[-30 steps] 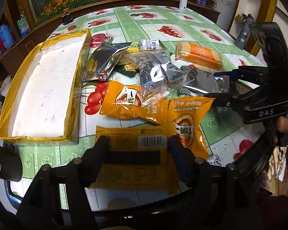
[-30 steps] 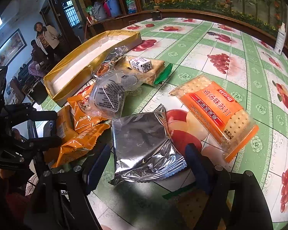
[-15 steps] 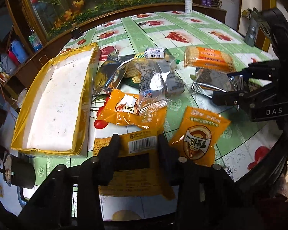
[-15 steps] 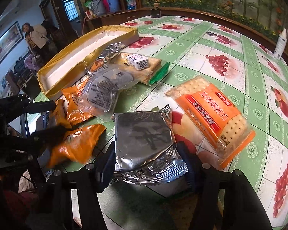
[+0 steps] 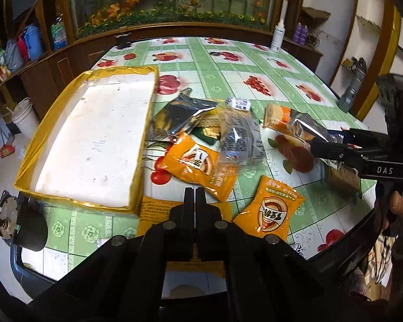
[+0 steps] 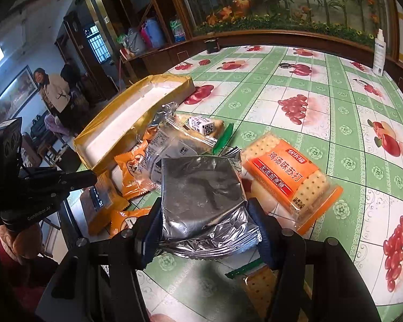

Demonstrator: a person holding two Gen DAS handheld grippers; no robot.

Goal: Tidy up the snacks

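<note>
Silver packet (image 6: 201, 187) lifted, orange packets (image 5: 198, 161) scattered flat

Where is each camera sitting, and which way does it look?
Left wrist: on the left gripper, looking down at an orange packet pinched in its shut jaws; the right gripper shows on the right side.
Right wrist: on the right gripper, clamping a silver packet; the left gripper shows.
Both share the yellow tray and cracker pack.

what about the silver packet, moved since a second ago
Yes: right gripper just closed on the silver packet, raising it off the tablecloth beside the cracker pack.
</note>
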